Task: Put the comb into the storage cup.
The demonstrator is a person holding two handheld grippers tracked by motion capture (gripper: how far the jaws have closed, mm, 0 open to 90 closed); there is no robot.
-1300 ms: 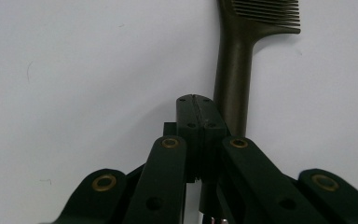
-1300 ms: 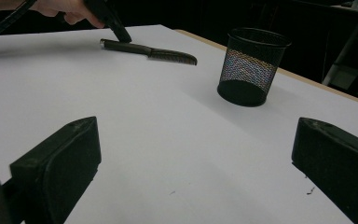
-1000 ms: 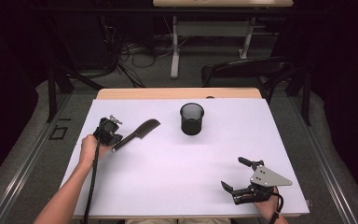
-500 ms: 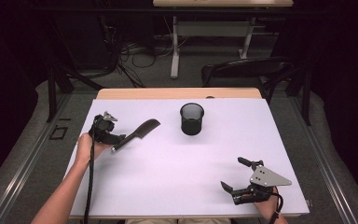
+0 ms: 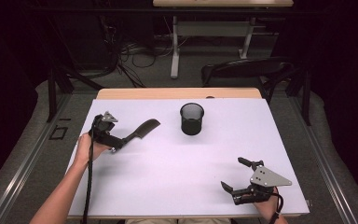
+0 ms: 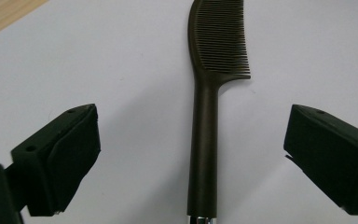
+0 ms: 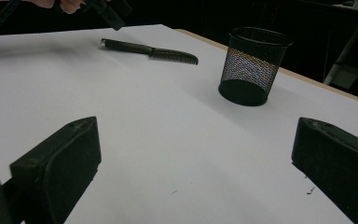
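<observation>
Your left gripper (image 6: 189,154) has just been opening wide around the comb (image 6: 205,140) lying flat on the surface (image 6: 121,56) straight ahead between its jaws, untouched, so next back away.

Overhead forward-down view; two low claw-mounted views, comb (image 6: 204,140) shared.

We see a white table (image 5: 177,177) with a wooden far edge, grey floor (image 5: 32,140) around it, and beyond, perhaps a dark chair (image 5: 242,70) near tangled cables (image 5: 126,51).
</observation>
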